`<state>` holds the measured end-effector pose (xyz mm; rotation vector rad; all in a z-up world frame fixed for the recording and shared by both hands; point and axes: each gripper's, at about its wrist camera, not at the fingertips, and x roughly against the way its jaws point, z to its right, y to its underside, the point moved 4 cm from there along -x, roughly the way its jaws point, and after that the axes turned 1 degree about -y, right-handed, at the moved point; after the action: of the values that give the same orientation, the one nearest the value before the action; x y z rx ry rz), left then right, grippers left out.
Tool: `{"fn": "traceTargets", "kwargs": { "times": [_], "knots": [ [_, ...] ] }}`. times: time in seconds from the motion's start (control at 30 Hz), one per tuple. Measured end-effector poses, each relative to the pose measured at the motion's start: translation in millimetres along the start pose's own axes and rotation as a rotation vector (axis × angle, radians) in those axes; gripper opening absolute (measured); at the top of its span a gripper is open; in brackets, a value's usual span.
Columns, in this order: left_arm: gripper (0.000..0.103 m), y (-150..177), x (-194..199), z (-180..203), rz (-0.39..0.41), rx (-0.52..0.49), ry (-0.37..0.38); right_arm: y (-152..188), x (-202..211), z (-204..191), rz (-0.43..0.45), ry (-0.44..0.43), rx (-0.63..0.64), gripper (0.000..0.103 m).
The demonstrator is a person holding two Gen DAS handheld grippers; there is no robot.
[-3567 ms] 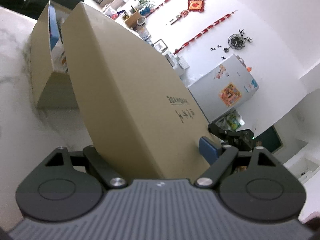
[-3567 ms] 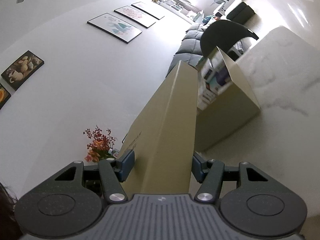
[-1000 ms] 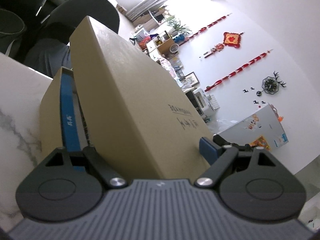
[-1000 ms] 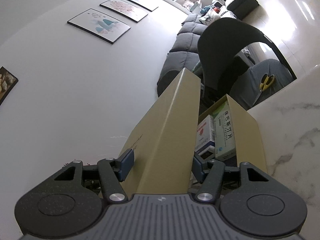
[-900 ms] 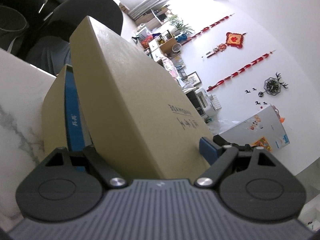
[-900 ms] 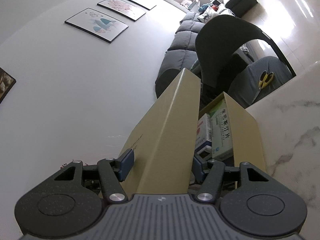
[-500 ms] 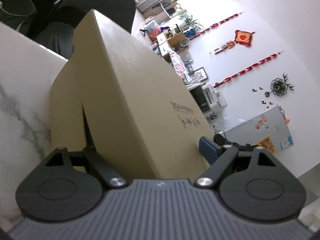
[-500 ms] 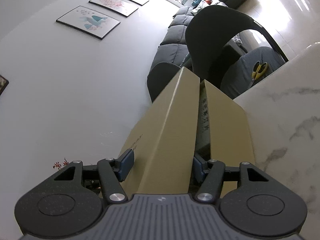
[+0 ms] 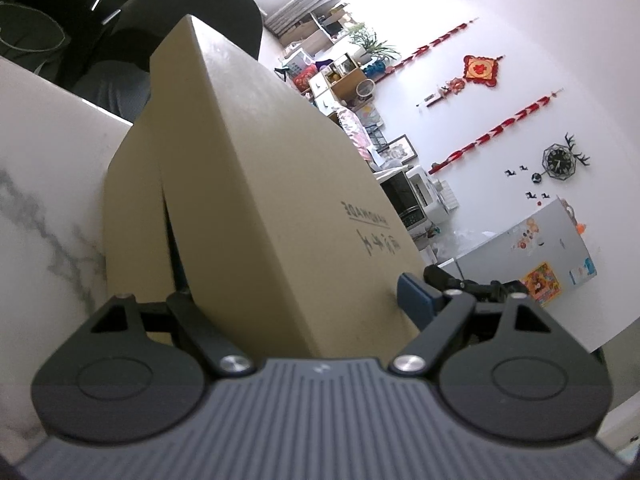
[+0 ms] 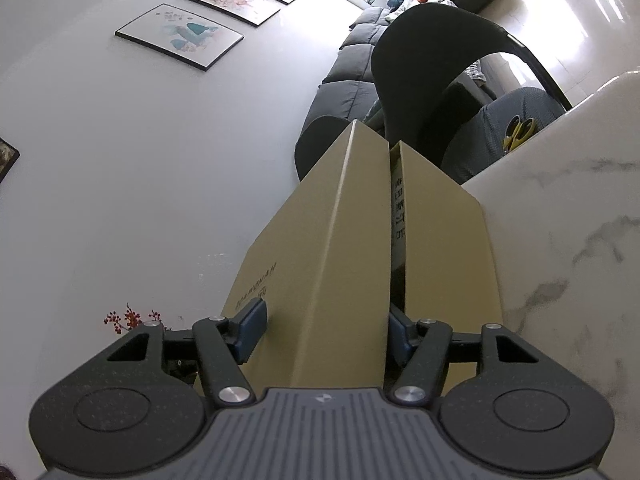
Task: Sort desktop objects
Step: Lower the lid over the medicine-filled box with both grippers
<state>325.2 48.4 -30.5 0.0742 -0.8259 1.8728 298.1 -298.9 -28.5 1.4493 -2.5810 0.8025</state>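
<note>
Left claw [image 9: 298,300] clamped on one end of the cardboard lid [image 9: 272,184], blue pad [image 9: 416,300] flat against its printed top face. Lid tilted over the open cardboard box [image 9: 132,208], nearly closed, a narrow dark gap left along the seam. Box resting on the white marble table [image 9: 44,160], near its far edge. Right claw [image 10: 322,332] pinching the lid's [image 10: 320,248] other end, pads on both faces. Dark chair [image 10: 432,56] just behind the box [image 10: 444,240].
</note>
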Motion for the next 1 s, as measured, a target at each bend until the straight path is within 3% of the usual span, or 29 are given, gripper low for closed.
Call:
{"fn": "traceTargets", "kwargs": {
  "times": [0.77, 1.0],
  "knots": [
    [0.089, -4.6, -2.6, 14.5, -0.019, -0.194, -0.026, 16.5, 13.6, -9.8, 0.027, 0.031, 0.081, 0.069],
    [0.097, -3.5, -5.7, 16.4, -0.032, -0.268, -0.029, 14.3, 17.3, -8.0, 0.031, 0.022, 0.082, 0.069]
  ]
}}
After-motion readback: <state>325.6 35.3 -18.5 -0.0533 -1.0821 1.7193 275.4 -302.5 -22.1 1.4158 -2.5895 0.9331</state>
